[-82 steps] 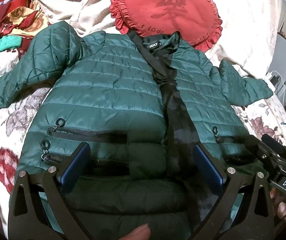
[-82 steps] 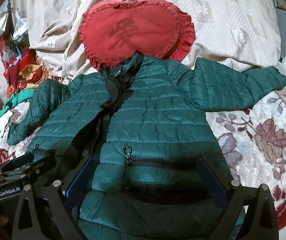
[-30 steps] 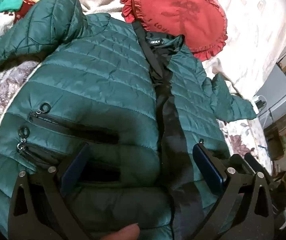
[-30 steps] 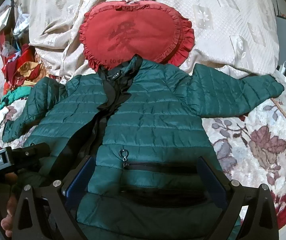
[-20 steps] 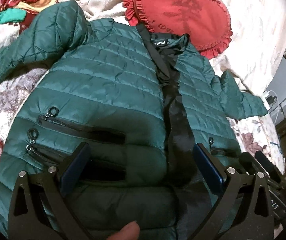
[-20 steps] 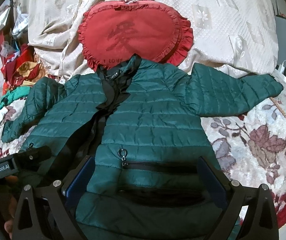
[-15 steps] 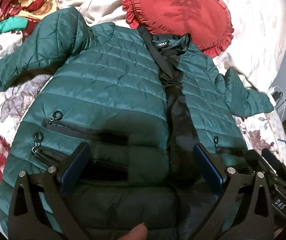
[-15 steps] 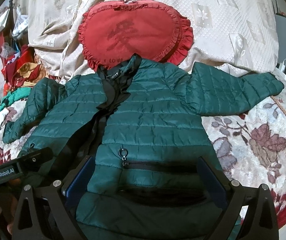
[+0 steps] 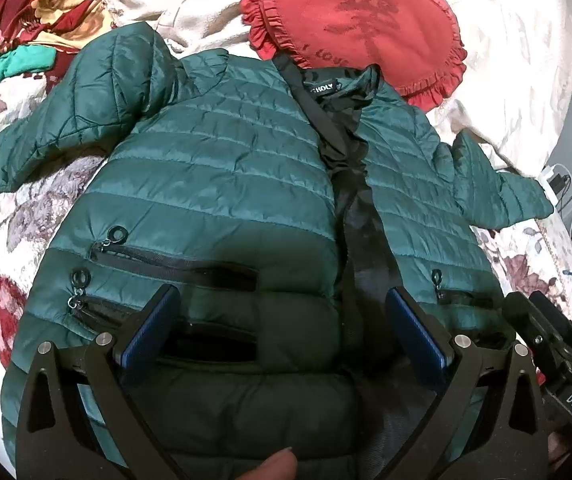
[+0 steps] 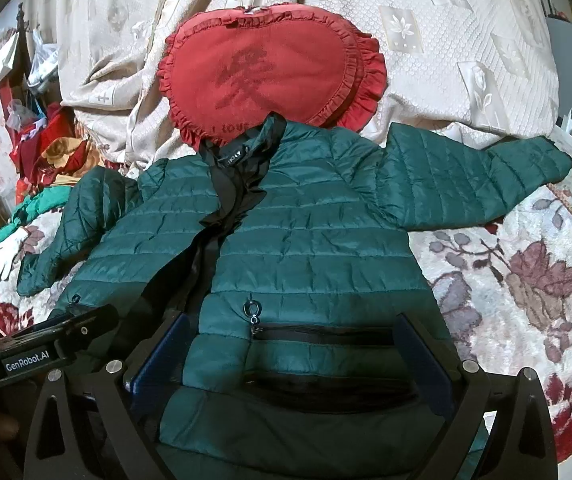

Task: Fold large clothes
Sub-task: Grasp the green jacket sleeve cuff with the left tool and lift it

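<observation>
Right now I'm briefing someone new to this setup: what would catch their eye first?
The dark green quilted puffer jacket, spread front-up across the floral bedspread with both sleeves out. Just beyond its collar lies a red heart-shaped ruffled cushion. Both grippers, left gripper and right gripper, sit open over the hem.

1. The bed's middle is covered by the spread green jacket (image 10: 309,240), front up.
2. Behind its collar, passage is blocked by a red heart cushion (image 10: 270,68) touching it.
3. Open floral bedspread (image 10: 525,280) is seen below the outstretched sleeve.
4. The far left is crowded by a heap of colourful clothes (image 9: 34,20).
</observation>
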The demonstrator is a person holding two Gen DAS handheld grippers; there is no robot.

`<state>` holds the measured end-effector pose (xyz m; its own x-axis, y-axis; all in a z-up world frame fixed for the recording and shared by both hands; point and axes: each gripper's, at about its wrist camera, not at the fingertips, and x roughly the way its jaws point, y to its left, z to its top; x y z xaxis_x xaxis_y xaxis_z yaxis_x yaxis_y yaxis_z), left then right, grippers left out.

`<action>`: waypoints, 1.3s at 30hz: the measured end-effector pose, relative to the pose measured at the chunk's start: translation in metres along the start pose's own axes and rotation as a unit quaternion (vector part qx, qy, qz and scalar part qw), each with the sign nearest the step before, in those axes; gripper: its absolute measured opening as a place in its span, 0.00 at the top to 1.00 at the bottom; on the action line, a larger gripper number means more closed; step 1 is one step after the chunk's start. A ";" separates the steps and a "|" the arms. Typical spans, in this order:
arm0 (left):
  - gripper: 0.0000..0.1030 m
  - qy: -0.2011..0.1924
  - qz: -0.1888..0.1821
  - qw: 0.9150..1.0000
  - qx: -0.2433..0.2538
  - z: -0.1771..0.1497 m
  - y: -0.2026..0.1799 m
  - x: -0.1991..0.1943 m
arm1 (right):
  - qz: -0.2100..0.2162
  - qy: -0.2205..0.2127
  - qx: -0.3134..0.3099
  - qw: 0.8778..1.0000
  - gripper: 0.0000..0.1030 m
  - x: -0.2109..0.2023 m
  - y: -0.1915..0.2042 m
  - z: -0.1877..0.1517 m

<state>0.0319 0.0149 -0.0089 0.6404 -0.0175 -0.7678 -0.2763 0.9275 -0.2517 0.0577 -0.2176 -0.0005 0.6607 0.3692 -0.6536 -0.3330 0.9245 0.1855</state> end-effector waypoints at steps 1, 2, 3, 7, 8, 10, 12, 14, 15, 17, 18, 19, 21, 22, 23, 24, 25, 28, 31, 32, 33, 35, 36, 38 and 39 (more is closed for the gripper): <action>0.00 0.000 -0.002 1.000 -0.001 0.000 0.000 0.000 | 0.000 0.000 0.000 1.000 0.02 0.000 0.000 0.000; 0.00 0.002 -0.008 1.000 -0.001 0.001 0.001 0.000 | 0.000 0.000 0.001 1.000 0.02 0.000 0.000 0.000; 0.00 0.006 -0.035 0.999 -0.009 0.004 0.005 -0.002 | 0.000 0.000 0.000 1.000 0.02 0.000 0.000 0.000; 0.00 -0.036 -0.090 0.993 -0.073 0.031 0.053 -0.026 | 0.004 0.003 0.000 1.000 0.02 0.001 0.000 0.000; 0.00 -0.062 -0.092 0.991 -0.075 0.038 0.068 -0.035 | 0.005 0.004 0.000 1.000 0.02 0.001 0.000 0.000; 0.00 -0.107 -0.074 0.987 -0.092 0.051 0.118 -0.046 | 0.011 0.007 0.005 1.000 0.02 0.002 -0.001 -0.001; 0.00 -0.131 -0.066 0.982 -0.119 0.055 0.162 -0.050 | 0.016 0.008 0.011 1.000 0.02 0.002 -0.003 -0.001; 0.00 -0.142 -0.067 0.973 -0.170 0.052 0.223 -0.044 | 0.019 0.007 0.016 1.000 0.02 0.001 -0.003 -0.001; 0.00 -0.141 -0.062 0.970 -0.189 0.050 0.245 -0.041 | 0.021 0.008 0.017 1.000 0.02 0.002 -0.005 0.000; 0.00 -0.141 -0.032 0.964 -0.222 0.046 0.291 -0.036 | 0.024 0.009 0.021 0.999 0.02 0.002 -0.007 0.000; 0.00 -0.143 -0.022 0.964 -0.225 0.045 0.309 -0.034 | 0.026 0.010 0.022 0.999 0.02 0.002 -0.007 0.000; 0.00 -0.144 -0.020 0.963 -0.228 0.044 0.326 -0.031 | 0.027 0.010 0.023 0.999 0.02 0.002 -0.007 0.000; 0.00 -0.128 -0.034 0.958 -0.254 0.044 0.354 -0.019 | 0.030 0.011 0.024 0.999 0.02 0.003 -0.008 0.000; 0.00 -0.120 -0.052 0.952 -0.278 0.043 0.368 -0.011 | 0.032 0.014 0.025 0.999 0.02 0.003 -0.008 0.001; 0.01 -0.118 -0.065 0.946 -0.293 0.041 0.379 -0.007 | 0.034 0.016 0.026 0.999 0.02 0.004 -0.008 0.001; 0.01 -0.128 -0.088 0.939 -0.308 0.039 0.392 -0.001 | 0.036 0.017 0.027 0.999 0.02 0.005 -0.009 0.001; 0.01 -0.146 -0.098 0.933 -0.315 0.038 0.399 0.000 | 0.038 0.019 0.030 0.999 0.02 0.006 -0.010 0.002; 0.00 -0.166 -0.095 0.928 -0.320 0.041 0.403 0.003 | 0.044 0.022 0.040 0.998 0.02 0.007 -0.015 0.002; 0.01 -0.178 -0.093 0.930 -0.307 0.048 0.401 0.006 | 0.052 0.025 0.053 0.997 0.02 0.009 -0.019 0.001; 0.01 -0.183 -0.097 0.929 -0.305 0.051 0.401 0.006 | 0.054 0.026 0.058 0.997 0.02 0.009 -0.021 0.001; 0.03 -0.195 -0.111 0.926 -0.304 0.058 0.405 0.005 | 0.058 0.027 0.065 0.996 0.02 0.010 -0.023 0.001; 0.13 -0.218 -0.129 0.921 -0.296 0.060 0.407 -0.001 | 0.064 0.031 0.074 0.995 0.02 0.011 -0.026 0.001; 0.29 -0.224 -0.135 0.921 -0.290 0.062 0.408 -0.003 | 0.066 0.032 0.079 0.994 0.02 0.012 -0.028 0.001; 0.48 -0.220 -0.129 0.926 -0.279 0.066 0.410 -0.003 | 0.070 0.035 0.087 0.993 0.02 0.013 -0.031 0.001; 0.55 -0.218 -0.124 0.929 -0.272 0.068 0.410 -0.001 | 0.070 0.037 0.092 0.993 0.02 0.014 -0.032 0.001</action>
<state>-0.0338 0.4209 -0.0712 0.9291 0.0574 -0.3654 -0.3273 0.5878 -0.7398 0.0781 -0.2419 -0.0152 0.5640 0.4929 -0.6626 -0.2853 0.8693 0.4037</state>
